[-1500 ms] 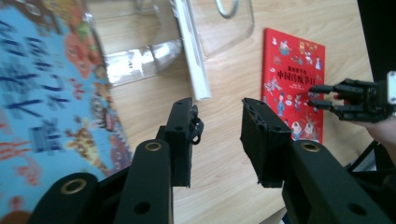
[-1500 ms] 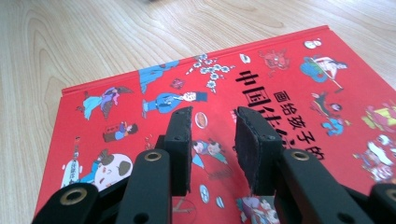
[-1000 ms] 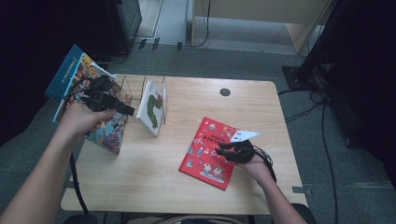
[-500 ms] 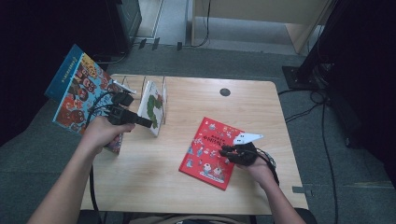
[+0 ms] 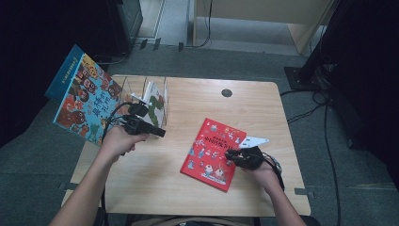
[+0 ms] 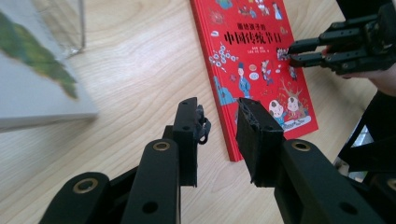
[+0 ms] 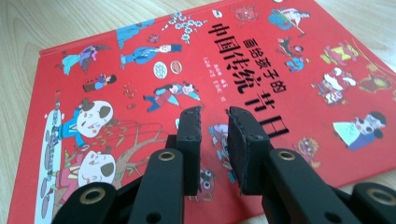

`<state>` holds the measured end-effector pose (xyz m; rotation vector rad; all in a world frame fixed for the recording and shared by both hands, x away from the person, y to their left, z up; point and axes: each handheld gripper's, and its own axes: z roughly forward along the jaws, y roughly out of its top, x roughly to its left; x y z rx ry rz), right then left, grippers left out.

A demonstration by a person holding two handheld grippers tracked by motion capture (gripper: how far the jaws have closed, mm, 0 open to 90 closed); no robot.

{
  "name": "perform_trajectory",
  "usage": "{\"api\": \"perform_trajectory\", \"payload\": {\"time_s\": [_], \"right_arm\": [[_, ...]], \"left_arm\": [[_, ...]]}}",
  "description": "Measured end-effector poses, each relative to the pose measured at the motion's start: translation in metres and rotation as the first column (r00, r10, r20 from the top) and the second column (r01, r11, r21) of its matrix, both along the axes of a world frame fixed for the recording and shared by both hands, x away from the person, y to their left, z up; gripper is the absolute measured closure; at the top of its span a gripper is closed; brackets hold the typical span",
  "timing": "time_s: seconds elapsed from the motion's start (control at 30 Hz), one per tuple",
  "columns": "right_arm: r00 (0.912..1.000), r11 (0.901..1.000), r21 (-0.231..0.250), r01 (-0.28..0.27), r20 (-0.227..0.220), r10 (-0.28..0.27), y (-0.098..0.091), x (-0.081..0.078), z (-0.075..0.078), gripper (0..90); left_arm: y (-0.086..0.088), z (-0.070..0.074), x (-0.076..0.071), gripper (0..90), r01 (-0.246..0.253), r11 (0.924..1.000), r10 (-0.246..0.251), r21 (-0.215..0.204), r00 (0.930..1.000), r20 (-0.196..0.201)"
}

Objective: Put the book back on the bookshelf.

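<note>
Tongs: right (image 5: 231, 154) narrowly parted, empty, over red book (image 5: 212, 153) lying flat, right-centre of surface (image 5: 188, 197); left (image 5: 160, 133) likewise empty. Book judged thin, stiff, glossy-slippery; far edge to be gripped.

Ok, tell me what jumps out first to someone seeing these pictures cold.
The bright red picture book lies flat on the right half of the wooden table, with the right hand-held gripper poised at its right edge. Off the table's left edge, a large colourful picture book leans tilted. Between them, a green-and-white book stands in a clear rack near the left hand-held gripper, whose jaws hold nothing.
</note>
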<state>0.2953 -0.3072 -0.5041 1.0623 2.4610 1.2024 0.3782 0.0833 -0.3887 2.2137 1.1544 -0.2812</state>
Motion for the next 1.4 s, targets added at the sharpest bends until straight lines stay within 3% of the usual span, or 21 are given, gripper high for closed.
{"api": "perform_trajectory", "payload": {"time_s": [0.17, 0.27, 0.4, 0.6, 0.87, 1.17, 1.4], "right_arm": [[0.9999, 0.9999, -0.010, 0.013, -0.001, -0.013, -0.005, -0.003, -0.001, 78.8], [0.9995, 0.9994, -0.013, 0.031, -0.009, -0.031, -0.008, -0.005, -0.001, 81.7], [0.9990, 0.9989, -0.018, 0.044, -0.010, -0.044, -0.013, -0.007, -0.003, 83.5], [0.9969, 0.9969, -0.010, 0.078, -0.007, -0.078, -0.019, -0.009, -0.004, 85.6], [0.9907, 0.9907, -0.018, 0.135, -0.016, -0.135, -0.029, -0.011, -0.004, 85.9], [0.9875, 0.9875, -0.033, 0.154, -0.029, -0.155, -0.034, -0.009, -0.007, 85.8], [0.9876, 0.9876, -0.026, 0.155, -0.023, -0.155, -0.032, -0.005, -0.008, 85.6]], "left_arm": [[-0.012, -0.017, -0.001, 71.5, 0.018, 0.9998, -0.018, 0.005, 0.9998, 0.006], [-0.015, -0.028, 0.001, 75.6, 0.004, 0.9995, -0.004, -0.031, 0.9996, -0.029], [-0.020, -0.043, 0.002, 78.9, -0.011, 0.9991, 0.010, -0.040, 0.9994, -0.032], [-0.029, -0.061, 0.002, 81.2, 0.010, 0.9998, -0.011, -0.019, 0.9995, -0.030], [-0.038, -0.077, 0.003, 81.2, 0.029, 0.9995, -0.029, -0.009, 0.9989, -0.035], [-0.051, -0.091, -0.001, 79.2, 0.057, 0.9982, -0.056, 0.021, 0.9972, -0.051], [-0.051, -0.094, -0.005, 78.1, 0.032, 0.9992, -0.031, 0.022, 0.9983, -0.049]]}}
